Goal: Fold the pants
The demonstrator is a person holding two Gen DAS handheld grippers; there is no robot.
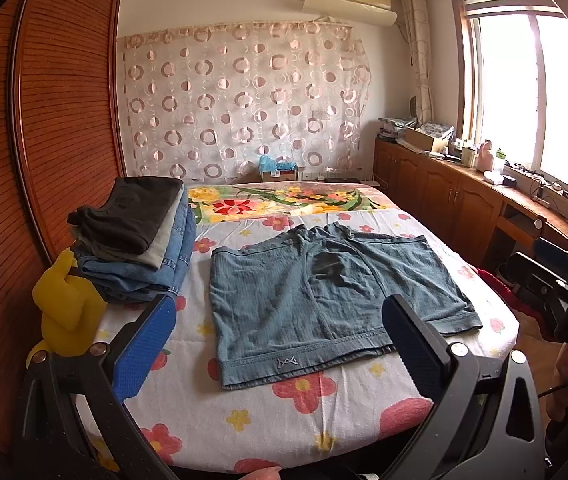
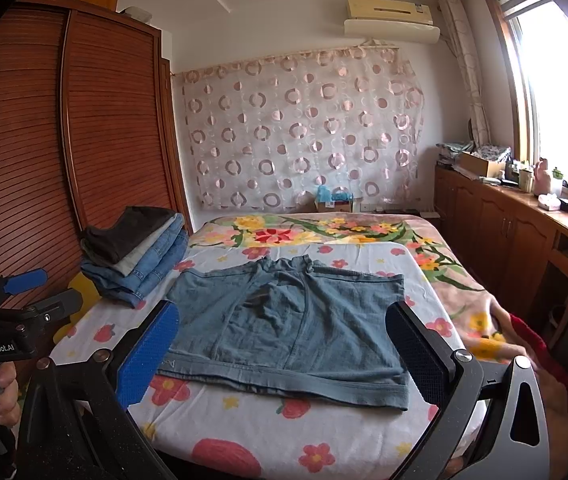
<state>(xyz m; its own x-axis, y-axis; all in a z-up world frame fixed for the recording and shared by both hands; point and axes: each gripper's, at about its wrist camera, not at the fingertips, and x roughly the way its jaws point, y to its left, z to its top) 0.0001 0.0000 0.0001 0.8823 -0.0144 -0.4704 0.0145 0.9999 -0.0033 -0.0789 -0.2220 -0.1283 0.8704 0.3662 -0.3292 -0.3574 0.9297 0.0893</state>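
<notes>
A pair of blue-grey shorts [image 1: 324,300] [image 2: 288,320] lies spread flat on the flowered bed sheet [image 1: 212,420] [image 2: 244,432], leg hems toward me and waistband at the far side. My left gripper [image 1: 280,320] hovers open above the near hems, touching nothing. My right gripper [image 2: 284,328] is also open, held above the near edge of the shorts. In the right wrist view the left gripper [image 2: 28,280] shows at the left edge, held in a person's hand [image 2: 0,396]. In the left wrist view the right gripper's body [image 1: 564,300] shows at the right edge.
A stack of folded jeans and dark clothes [image 1: 136,236] [image 2: 136,256] sits on the bed's left side, with a yellow plush toy [image 1: 64,308] beside it. A wooden wardrobe [image 1: 44,140] stands at the left. Low cabinets [image 1: 444,192] with clutter run under the window at the right.
</notes>
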